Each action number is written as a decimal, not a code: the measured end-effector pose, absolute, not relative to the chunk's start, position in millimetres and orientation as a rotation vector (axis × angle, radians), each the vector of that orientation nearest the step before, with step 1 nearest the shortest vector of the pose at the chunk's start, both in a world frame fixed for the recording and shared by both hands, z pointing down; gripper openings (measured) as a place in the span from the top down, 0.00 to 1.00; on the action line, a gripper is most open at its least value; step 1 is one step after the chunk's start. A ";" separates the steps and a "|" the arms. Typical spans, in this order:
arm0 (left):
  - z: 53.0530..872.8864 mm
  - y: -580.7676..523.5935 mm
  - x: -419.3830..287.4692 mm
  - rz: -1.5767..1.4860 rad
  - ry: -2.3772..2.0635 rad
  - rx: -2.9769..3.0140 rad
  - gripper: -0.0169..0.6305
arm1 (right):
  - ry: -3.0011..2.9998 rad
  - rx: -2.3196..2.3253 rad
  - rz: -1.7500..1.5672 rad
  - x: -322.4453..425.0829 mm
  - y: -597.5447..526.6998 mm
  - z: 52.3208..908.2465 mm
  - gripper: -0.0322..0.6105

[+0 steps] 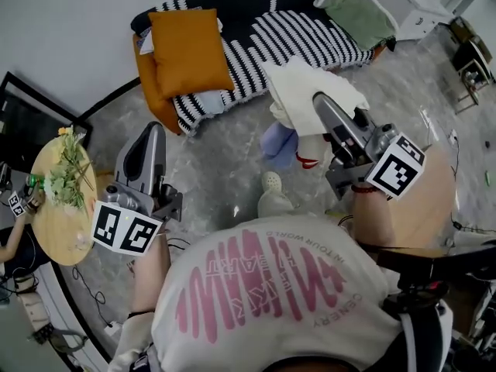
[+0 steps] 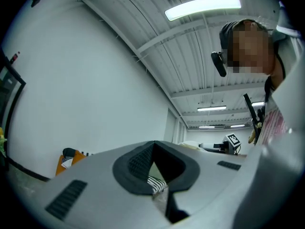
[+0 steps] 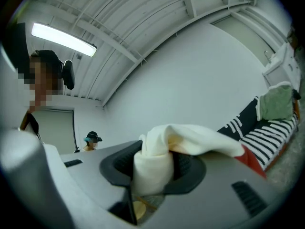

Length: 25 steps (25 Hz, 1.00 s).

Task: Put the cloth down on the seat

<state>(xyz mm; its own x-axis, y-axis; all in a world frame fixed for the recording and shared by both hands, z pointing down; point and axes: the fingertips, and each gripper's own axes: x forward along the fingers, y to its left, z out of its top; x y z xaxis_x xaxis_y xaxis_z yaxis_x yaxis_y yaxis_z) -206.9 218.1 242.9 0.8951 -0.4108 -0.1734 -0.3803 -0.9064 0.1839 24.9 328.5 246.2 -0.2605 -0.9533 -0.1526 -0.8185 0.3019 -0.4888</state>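
My right gripper [image 1: 319,99] is shut on a cream cloth [image 1: 302,87], which hangs bunched in the air just in front of the sofa. In the right gripper view the cloth [image 3: 157,163] fills the gap between the jaws and drapes over the right one, hiding the tips of the right gripper [image 3: 155,147]. The seat is a sofa [image 1: 310,41] under a black-and-white striped cover, also seen at the far right in that view as the sofa [image 3: 269,130]. My left gripper [image 1: 155,129] is held low at the left, away from the sofa. The left gripper [image 2: 152,144] is shut with nothing held.
An orange cushion [image 1: 190,49] and a green cushion [image 1: 356,14] lie on the sofa. A lavender cloth [image 1: 277,142] lies on the floor below the gripper. A round wooden table [image 1: 54,223] with a plant stands at the left, a white cabinet [image 1: 415,2] at the back right.
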 end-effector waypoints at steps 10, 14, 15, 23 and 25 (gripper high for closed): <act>254.9 133.6 -189.4 -0.287 -0.882 2.828 0.96 | 2.298 -1.445 -0.465 69.8 215.4 239.0 0.74; 253.4 108.3 -180.0 -0.300 -1.019 2.798 0.96 | 2.364 -1.363 -0.470 91.5 169.1 232.0 0.74; 253.1 102.8 -177.2 -0.301 -1.044 2.789 0.96 | 2.375 -1.345 -0.463 96.8 159.8 228.9 0.74; 247.6 69.2 -154.8 -0.364 -1.193 2.750 0.96 | 2.465 -1.229 -0.430 123.8 91.6 216.7 0.74; 249.0 61.6 -148.0 -0.354 -1.202 2.746 0.96 | 2.467 -1.216 -0.429 129.4 77.4 215.4 0.74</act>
